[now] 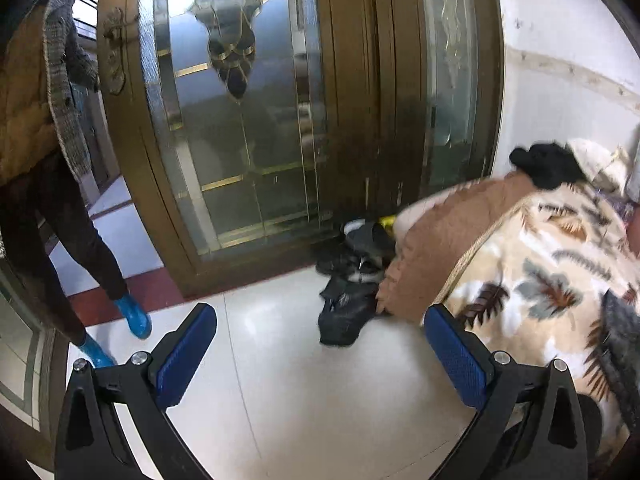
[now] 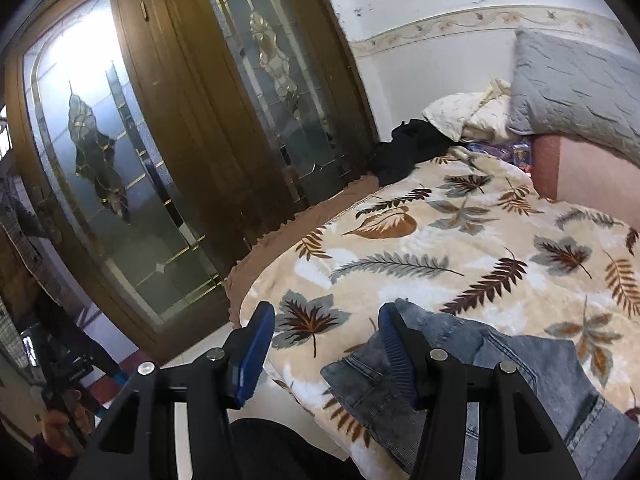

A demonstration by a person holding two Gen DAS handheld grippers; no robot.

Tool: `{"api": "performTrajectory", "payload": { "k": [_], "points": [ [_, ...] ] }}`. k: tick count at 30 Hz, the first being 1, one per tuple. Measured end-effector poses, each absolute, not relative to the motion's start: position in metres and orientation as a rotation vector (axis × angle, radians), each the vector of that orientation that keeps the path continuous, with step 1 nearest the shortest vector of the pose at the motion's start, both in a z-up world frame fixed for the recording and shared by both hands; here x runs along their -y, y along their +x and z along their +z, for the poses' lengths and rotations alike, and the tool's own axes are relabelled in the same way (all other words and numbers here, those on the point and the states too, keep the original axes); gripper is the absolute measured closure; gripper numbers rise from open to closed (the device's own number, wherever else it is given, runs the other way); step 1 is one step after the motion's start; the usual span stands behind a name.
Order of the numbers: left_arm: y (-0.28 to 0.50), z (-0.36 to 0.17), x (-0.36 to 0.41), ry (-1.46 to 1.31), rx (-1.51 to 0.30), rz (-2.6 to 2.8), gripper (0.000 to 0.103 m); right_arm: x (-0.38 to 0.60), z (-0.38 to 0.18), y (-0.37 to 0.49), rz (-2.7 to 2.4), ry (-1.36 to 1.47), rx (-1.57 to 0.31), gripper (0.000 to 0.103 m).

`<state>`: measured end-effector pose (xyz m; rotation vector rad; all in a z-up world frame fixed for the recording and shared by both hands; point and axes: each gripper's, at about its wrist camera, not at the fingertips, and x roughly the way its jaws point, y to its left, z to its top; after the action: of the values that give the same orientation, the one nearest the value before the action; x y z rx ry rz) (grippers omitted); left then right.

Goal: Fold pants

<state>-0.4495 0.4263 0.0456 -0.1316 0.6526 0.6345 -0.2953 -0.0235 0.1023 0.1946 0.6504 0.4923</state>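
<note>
The left gripper (image 1: 320,344) is seen at the bottom of the left wrist view with its jaws spread wide and nothing held between them; only pale floor (image 1: 280,400) lies behind the gap. The right gripper (image 2: 326,344) is shown at the bottom of the right wrist view, also spread wide and holding nothing. Its right finger (image 2: 396,356) is placed against the jeans (image 2: 520,380), though whether it presses on the cloth cannot be told.

The jeans are found at the lower right of the right wrist view, laid in a bunched heap on the leaf-print blanket (image 2: 440,248) near the bed's edge. In the left wrist view only a dark strip at the right edge (image 1: 620,340) may be them; this cannot be told.

A wooden door (image 1: 260,120) with glass panels fills the upper middle of the left view. Dark shoes (image 1: 352,280) are piled on the floor below it, beside the bed. A person (image 1: 44,140) in blue boots is seen at the left edge.
</note>
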Motion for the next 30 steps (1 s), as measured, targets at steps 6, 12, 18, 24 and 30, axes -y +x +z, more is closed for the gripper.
{"api": "performTrajectory", "payload": {
  "k": [6,12,18,24,30],
  "points": [
    [-0.443,0.031,-0.433,-0.153,-0.696,0.614,0.0,0.002,0.093,-0.293,0.516,0.168,-0.684,0.045],
    [-0.446,0.037,-0.434,-0.154,-0.674,0.616,0.0,-0.002,0.099,-0.297,0.53,0.161,-0.669,0.045],
    [-0.449,0.037,-0.43,-0.151,-0.67,0.615,0.0,0.005,0.101,-0.3,0.52,0.175,-0.662,0.045],
    [-0.446,0.037,-0.424,-0.142,-0.679,0.596,0.0,0.008,0.101,-0.303,0.524,0.185,-0.651,0.045],
    [-0.439,0.034,-0.413,-0.116,-0.704,0.576,0.0,0.012,0.096,-0.302,0.53,0.189,-0.661,0.045]
  ]
}}
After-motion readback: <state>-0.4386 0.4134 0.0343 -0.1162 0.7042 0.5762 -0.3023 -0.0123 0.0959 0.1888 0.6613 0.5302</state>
